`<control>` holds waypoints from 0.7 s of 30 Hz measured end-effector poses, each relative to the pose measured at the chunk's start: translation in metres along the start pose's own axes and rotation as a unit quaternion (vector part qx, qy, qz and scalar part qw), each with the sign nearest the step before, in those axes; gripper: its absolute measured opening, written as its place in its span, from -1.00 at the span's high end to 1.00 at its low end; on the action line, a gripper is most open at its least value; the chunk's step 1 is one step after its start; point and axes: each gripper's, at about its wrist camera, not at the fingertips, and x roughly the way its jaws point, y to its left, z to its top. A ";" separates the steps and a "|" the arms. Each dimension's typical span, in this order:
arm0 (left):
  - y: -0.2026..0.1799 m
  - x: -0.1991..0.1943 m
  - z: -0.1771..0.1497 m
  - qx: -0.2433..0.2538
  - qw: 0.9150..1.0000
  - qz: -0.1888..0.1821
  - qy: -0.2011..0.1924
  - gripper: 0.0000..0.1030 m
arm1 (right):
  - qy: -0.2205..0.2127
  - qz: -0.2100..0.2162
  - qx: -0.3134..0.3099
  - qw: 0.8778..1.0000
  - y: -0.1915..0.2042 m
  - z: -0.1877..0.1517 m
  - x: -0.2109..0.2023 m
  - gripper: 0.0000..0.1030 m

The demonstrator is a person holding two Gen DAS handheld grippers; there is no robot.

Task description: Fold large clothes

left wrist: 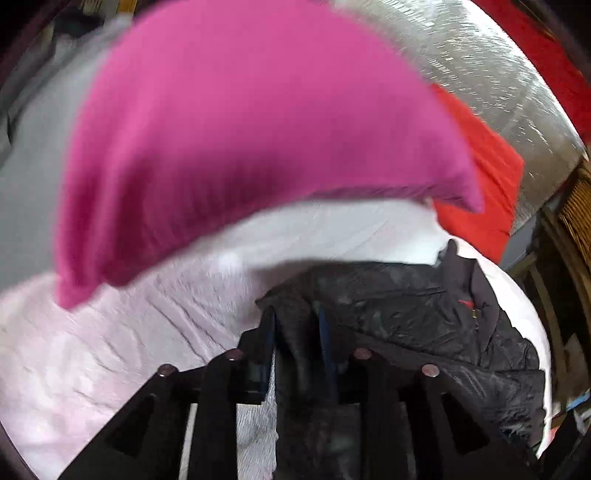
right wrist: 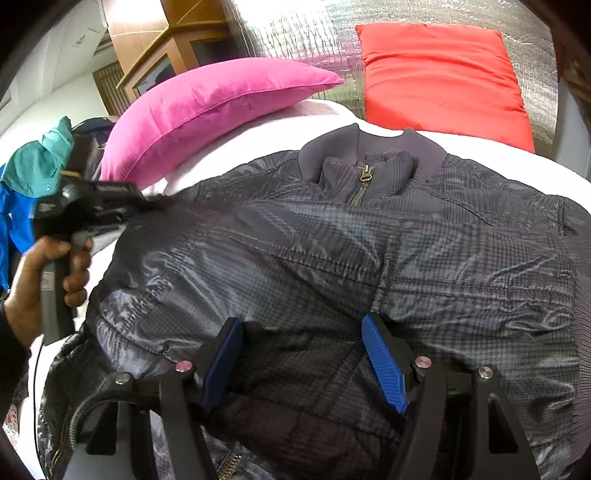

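Note:
A dark grey checked quilted jacket point(right wrist: 332, 258) lies front up on the white bed point(right wrist: 480, 147), zipped, collar toward the pillows. My right gripper point(right wrist: 303, 354) is open, its blue pads point(right wrist: 384, 365) hovering just over the jacket's lower middle. My left gripper point(left wrist: 297, 332) is shut on a fold of the jacket's fabric point(left wrist: 406, 314) and lifts it at the jacket's left side. It also shows in the right wrist view point(right wrist: 125, 210), held by a hand, blurred by motion.
A pink pillow point(right wrist: 207, 107) and a red pillow point(right wrist: 443, 81) rest at the bed's head against a silver foil wall point(right wrist: 295, 33). Blue and teal clothes point(right wrist: 33, 173) lie at the far left. A wooden cabinet point(right wrist: 159, 48) stands behind.

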 end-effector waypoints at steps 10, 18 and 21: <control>-0.009 0.020 -0.033 0.055 0.996 0.026 0.064 0.20 | -0.001 0.004 0.001 1.000 -0.001 0.001 0.000 -0.40; -0.019 -0.012 -0.029 0.065 0.995 0.069 0.016 0.20 | 0.000 0.003 0.000 1.000 -0.001 0.001 0.001 -0.40; -0.031 -0.049 -0.037 0.084 0.995 0.058 -0.010 0.19 | 0.000 0.002 -0.001 1.000 0.000 0.001 0.001 -0.40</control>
